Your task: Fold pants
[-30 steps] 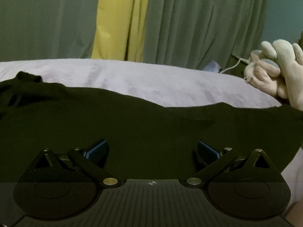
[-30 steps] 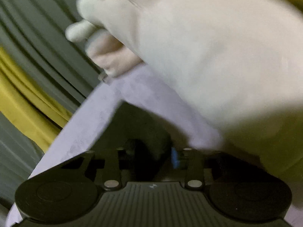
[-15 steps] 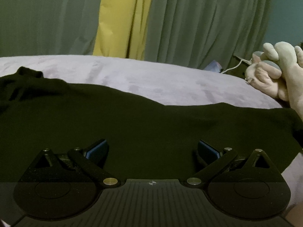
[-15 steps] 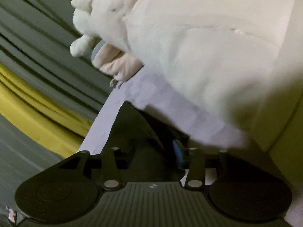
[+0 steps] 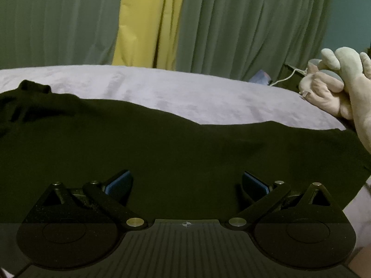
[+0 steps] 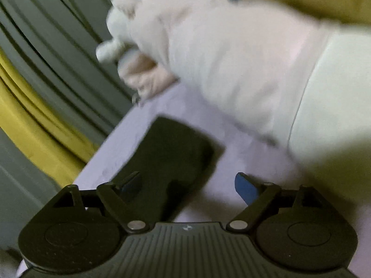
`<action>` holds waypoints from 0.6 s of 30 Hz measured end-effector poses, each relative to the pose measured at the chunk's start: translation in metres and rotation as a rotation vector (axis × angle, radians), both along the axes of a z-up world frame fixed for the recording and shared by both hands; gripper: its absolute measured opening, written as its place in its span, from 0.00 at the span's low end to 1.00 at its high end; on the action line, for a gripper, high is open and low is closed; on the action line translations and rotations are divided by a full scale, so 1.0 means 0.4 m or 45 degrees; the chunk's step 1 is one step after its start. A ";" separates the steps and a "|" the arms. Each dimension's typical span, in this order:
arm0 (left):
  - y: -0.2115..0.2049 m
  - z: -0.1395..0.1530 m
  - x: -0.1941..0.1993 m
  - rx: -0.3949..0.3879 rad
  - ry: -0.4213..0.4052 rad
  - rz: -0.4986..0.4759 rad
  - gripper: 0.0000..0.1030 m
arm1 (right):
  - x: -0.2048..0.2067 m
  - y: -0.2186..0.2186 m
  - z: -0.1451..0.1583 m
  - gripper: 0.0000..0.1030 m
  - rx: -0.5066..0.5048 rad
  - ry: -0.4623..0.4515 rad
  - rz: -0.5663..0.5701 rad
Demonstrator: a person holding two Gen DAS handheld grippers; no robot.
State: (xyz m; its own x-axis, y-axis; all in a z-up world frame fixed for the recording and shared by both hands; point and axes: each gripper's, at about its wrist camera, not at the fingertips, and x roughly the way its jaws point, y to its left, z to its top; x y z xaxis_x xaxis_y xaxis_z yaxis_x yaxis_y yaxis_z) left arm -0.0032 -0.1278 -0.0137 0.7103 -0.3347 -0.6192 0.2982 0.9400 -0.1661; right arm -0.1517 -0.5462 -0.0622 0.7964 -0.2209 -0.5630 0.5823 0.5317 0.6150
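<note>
The black pants [image 5: 162, 148] lie spread across the lilac bed sheet [image 5: 185, 92], filling the lower half of the left wrist view, with a bunched end at the far left. My left gripper [image 5: 187, 180] is open and empty, low over the fabric. In the blurred right wrist view an end of the pants [image 6: 171, 153] lies flat on the sheet [image 6: 231, 185]. My right gripper [image 6: 187, 185] is open and empty just above that end, its left finger over the black cloth and its right finger over the sheet.
A large white plush toy [image 6: 220, 58] lies on the bed just beyond the pants' end; it also shows at the right edge of the left wrist view [image 5: 343, 88]. Grey and yellow curtains [image 5: 143, 23] hang behind the bed. A white cable [image 5: 287, 76] lies at the back right.
My right gripper was shut on the pants' end and has opened; the end now lies flat on the sheet. The right view has swung. The left gripper has barely moved.
</note>
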 end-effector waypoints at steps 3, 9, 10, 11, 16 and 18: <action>0.001 0.001 -0.004 0.006 -0.006 -0.005 1.00 | 0.021 -0.029 -0.042 0.71 0.104 -0.042 -0.014; -0.004 -0.005 0.000 0.009 0.010 0.012 1.00 | 0.094 -0.069 -0.057 0.71 0.137 -0.134 -0.010; -0.006 -0.006 -0.001 0.013 0.007 0.010 1.00 | 0.108 -0.072 -0.058 0.71 0.130 -0.129 -0.001; -0.009 -0.006 -0.002 0.018 0.004 0.003 1.00 | 0.118 -0.071 -0.057 0.71 0.114 -0.138 0.012; -0.009 -0.002 -0.003 0.014 0.000 -0.020 1.00 | 0.149 -0.075 -0.066 0.27 0.170 -0.164 0.077; -0.007 -0.004 -0.002 0.014 0.005 -0.013 1.00 | 0.141 -0.069 -0.072 0.28 0.163 -0.158 0.072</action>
State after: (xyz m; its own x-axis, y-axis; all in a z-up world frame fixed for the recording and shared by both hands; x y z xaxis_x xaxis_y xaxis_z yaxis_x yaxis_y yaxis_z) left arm -0.0041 -0.1305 -0.0155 0.7044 -0.3351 -0.6257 0.3071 0.9386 -0.1570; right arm -0.0955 -0.5738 -0.0911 0.8707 -0.1067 -0.4801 0.4690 0.4741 0.7452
